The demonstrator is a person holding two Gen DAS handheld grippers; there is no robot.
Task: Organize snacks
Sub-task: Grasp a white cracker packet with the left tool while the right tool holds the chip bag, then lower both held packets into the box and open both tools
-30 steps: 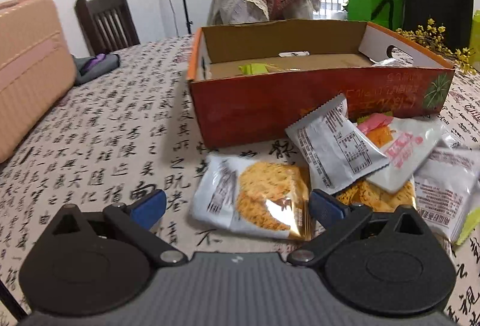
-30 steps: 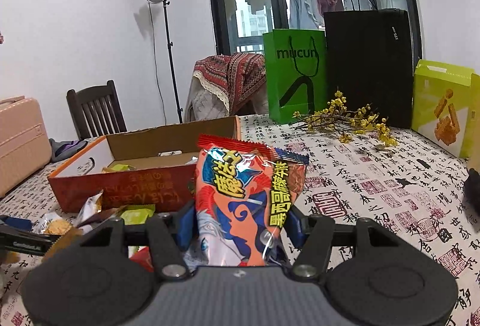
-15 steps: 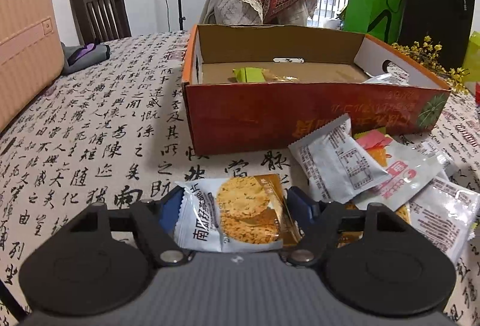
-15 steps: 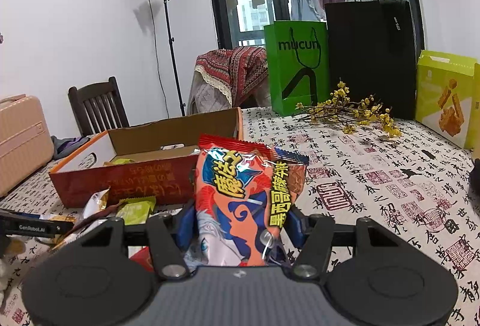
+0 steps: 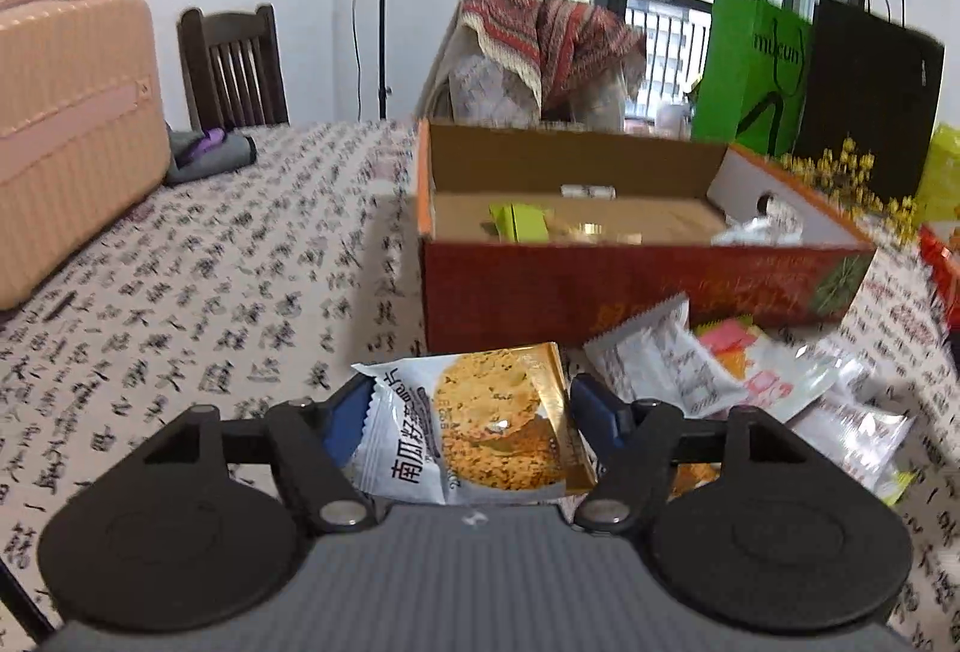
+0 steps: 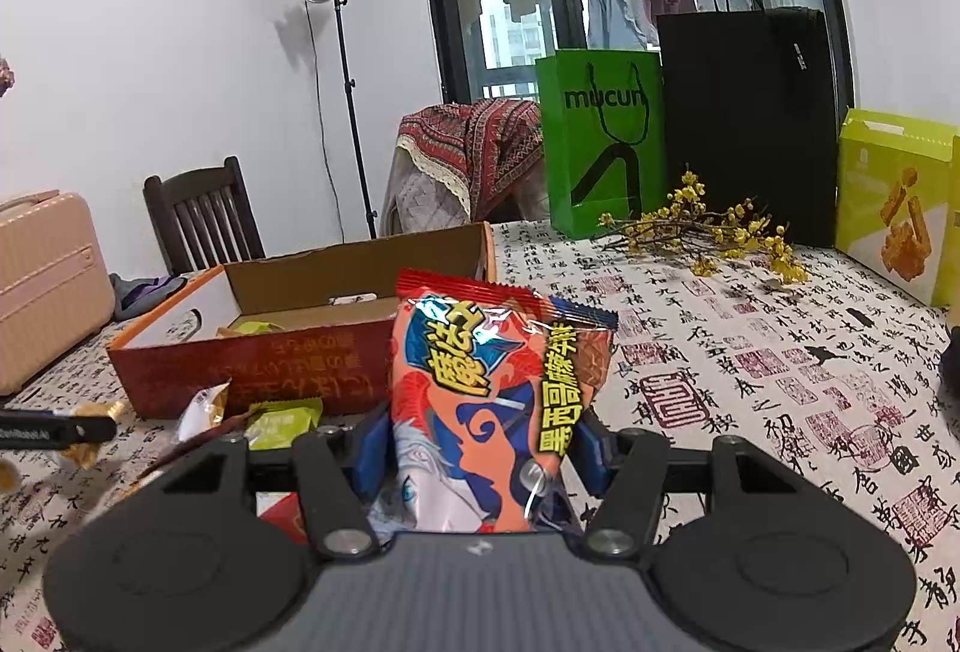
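My left gripper [image 5: 471, 400] has its jaws closing on a white-and-gold cracker packet [image 5: 480, 430]; both blue pads press its sides and it hangs clear of the tablecloth. Right behind it stands the open red cardboard box [image 5: 600, 286] holding a few small packets. Several loose snack packets [image 5: 750, 382] lie against the box's front, to the right. My right gripper [image 6: 480, 442] is shut on an upright orange-red snack bag [image 6: 492, 370], in front of the same box's [image 6: 252, 364] right end.
A pink suitcase [image 5: 66, 124] and a dark chair [image 5: 234, 64] are at the far left of the table. A green paper bag [image 6: 600, 148], a black bag [image 6: 744, 124], a yellow flower sprig [image 6: 714, 232] and a yellow-green carton [image 6: 894, 208] stand at the back right.
My left gripper went from wide open around the cracker packet to shut on it, then lifted it off the table towards the box. The right gripper and its bag have not moved.
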